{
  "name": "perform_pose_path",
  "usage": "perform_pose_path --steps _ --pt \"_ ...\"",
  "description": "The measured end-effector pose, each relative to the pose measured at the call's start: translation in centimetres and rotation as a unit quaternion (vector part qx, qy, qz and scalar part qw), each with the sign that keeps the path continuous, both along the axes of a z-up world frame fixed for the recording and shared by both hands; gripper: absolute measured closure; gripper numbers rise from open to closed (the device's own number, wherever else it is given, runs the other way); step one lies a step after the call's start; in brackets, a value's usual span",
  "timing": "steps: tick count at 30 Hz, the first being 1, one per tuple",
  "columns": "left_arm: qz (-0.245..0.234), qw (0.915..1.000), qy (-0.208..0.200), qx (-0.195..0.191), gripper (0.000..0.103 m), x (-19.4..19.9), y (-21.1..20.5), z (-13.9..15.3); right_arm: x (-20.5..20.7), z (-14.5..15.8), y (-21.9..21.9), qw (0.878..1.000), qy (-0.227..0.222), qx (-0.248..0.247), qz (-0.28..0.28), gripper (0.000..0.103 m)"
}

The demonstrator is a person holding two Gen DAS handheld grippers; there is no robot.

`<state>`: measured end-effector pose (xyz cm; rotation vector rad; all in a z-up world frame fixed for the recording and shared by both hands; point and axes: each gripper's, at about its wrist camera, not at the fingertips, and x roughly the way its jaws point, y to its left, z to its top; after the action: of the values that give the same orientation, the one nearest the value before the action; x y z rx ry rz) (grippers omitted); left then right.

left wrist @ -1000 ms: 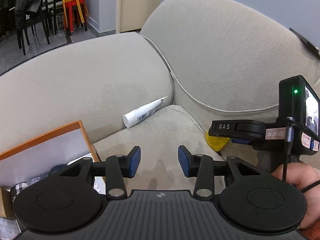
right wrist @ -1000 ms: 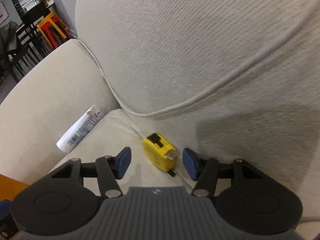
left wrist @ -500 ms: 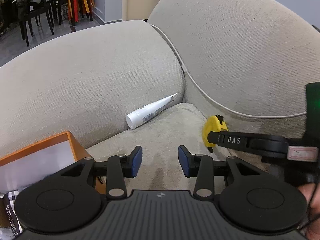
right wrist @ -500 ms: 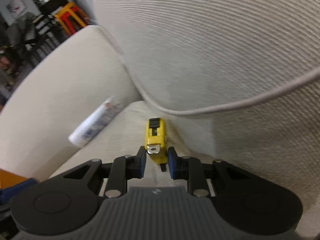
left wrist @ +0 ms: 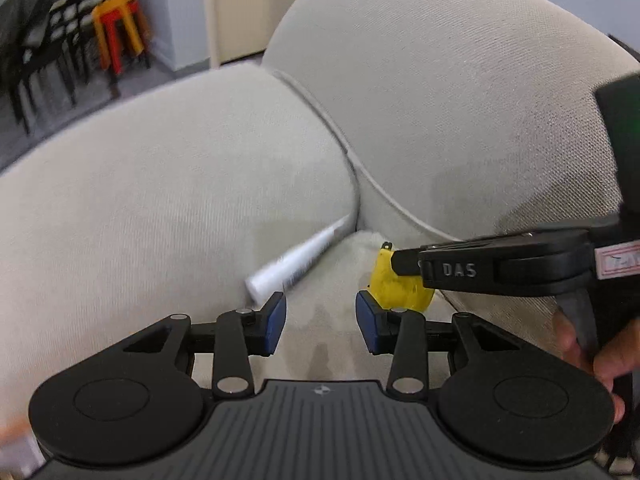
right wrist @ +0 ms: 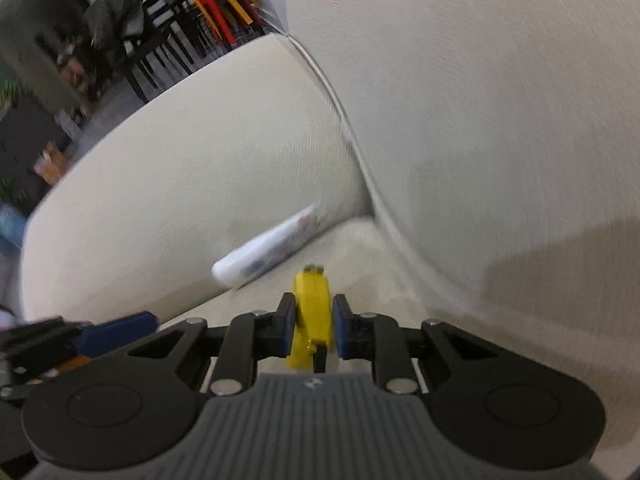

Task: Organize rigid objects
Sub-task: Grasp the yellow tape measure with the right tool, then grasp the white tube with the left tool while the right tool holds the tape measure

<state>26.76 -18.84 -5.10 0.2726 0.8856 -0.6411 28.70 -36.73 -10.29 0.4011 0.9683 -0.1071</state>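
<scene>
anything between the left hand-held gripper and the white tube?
Nothing. In the left wrist view only bare sofa seat cushion lies between the open left hand-held gripper and the white tube.

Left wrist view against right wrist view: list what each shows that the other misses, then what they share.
Only the left wrist view shows the open left gripper whole with nothing between its blue pads, the right gripper's black body from the side, and the person's hand on it. Only the right wrist view shows the right gripper shut on the yellow plastic tape measure, both pads pressing its sides. Both show the tape measure, the white squeeze tube at the armrest's foot, the beige fabric sofa and the stacked red and yellow stools.
</scene>
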Motion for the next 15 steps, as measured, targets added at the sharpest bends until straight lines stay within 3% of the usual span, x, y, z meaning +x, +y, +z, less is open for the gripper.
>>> perform_pose_path --steps 6,10,15 --pt "-0.076 0.9962 -0.034 0.025 0.056 1.9 -2.5 -0.7 0.2 -1.8 -0.8 0.999 -0.007 -0.035 -0.014 0.086" --pt "-0.112 0.9922 -0.026 0.048 0.056 3.3 -4.0 -2.5 0.2 -2.0 -2.0 0.999 -0.022 0.001 -0.031 0.086" --pt "-0.134 0.9877 -0.004 0.08 0.056 5.6 -5.8 -4.1 0.8 -2.0 -1.5 0.999 -0.027 -0.011 -0.024 0.086"
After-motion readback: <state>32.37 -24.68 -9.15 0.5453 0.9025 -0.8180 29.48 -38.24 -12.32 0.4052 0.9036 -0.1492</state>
